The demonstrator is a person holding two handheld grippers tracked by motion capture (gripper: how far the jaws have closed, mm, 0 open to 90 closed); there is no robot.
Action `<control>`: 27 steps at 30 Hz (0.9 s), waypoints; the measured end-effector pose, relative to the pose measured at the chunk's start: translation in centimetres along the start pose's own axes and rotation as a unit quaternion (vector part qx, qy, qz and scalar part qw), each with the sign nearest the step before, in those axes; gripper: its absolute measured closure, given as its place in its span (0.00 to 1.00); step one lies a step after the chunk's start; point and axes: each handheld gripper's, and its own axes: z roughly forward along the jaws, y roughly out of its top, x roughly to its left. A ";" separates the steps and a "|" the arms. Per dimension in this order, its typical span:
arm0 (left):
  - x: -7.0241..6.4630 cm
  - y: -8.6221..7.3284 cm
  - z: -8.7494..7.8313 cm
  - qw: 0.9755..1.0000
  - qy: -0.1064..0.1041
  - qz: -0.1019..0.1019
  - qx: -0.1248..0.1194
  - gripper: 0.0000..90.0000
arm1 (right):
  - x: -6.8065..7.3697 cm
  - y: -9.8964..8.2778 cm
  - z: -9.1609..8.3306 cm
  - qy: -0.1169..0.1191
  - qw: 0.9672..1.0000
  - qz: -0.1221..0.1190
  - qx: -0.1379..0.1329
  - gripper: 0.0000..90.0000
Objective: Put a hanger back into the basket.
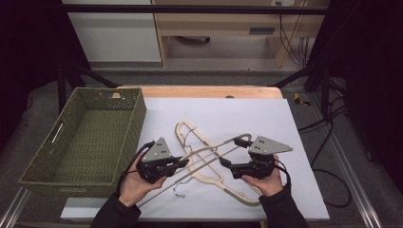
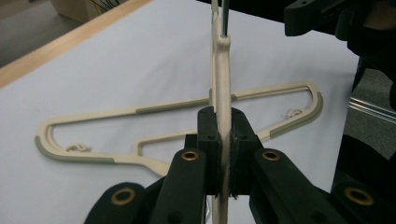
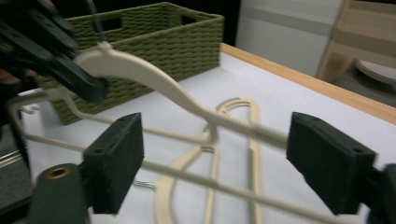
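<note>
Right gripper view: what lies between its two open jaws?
In the right gripper view, the raised hanger crosses between the open right gripper's jaws, untouched by either pad.

The high view is dim at its sides and back, where dark curtains swallow detail; the white surface (image 1: 266, 118) is the brightest part, lit evenly from above, with only faint, soft shadows under the hangers (image 1: 209, 161). No glare. The left gripper view is bright and fairly sharp in the middle, with the near black claw (image 2: 224, 154) a little soft. The right gripper view is smeared by motion blur: basket (image 3: 154, 37), hangers and the right claw (image 3: 224, 163) all have fuzzy edges.
</note>
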 end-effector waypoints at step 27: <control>6.7 5.1 -8.9 0.994 0.089 -0.005 -0.055 0.95 | -3.5 -3.1 -3.7 -0.089 0.994 0.065 -0.004 0.10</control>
